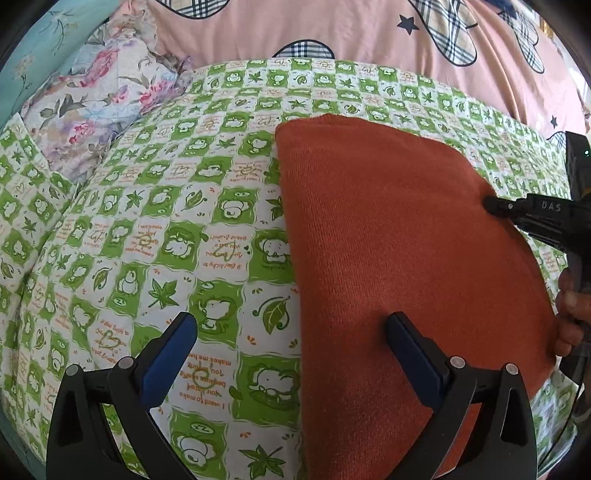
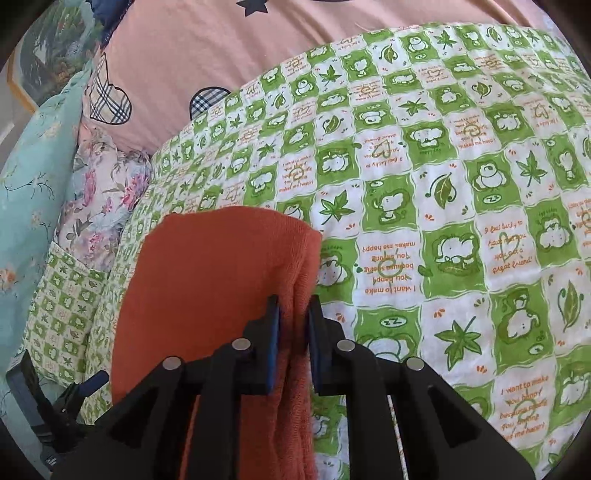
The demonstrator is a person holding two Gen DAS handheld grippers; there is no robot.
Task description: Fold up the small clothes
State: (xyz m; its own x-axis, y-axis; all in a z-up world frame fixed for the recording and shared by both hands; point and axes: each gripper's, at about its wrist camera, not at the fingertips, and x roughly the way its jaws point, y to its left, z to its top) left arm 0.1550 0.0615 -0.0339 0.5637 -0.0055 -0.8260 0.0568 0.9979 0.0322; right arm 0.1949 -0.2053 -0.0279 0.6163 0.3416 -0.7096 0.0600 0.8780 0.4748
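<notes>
A folded rust-orange knit garment (image 1: 399, 236) lies flat on the green-and-white checked bedsheet (image 1: 166, 229). My left gripper (image 1: 291, 328) is open wide over the garment's left edge, one finger above the sheet and the other above the cloth. My right gripper (image 2: 294, 310) is shut on the garment's right edge (image 2: 221, 273), with the layered fold pinched between its blue pads. The right gripper also shows in the left wrist view (image 1: 495, 205), at the garment's right side. The left gripper shows in the right wrist view (image 2: 86, 384), low at the left.
A floral pillow (image 1: 96, 107) and a turquoise cloth (image 1: 40, 48) lie at the far left. A pink quilt with plaid hearts and stars (image 1: 332, 29) lies behind the sheet. The person's hand (image 1: 569, 314) holds the right gripper.
</notes>
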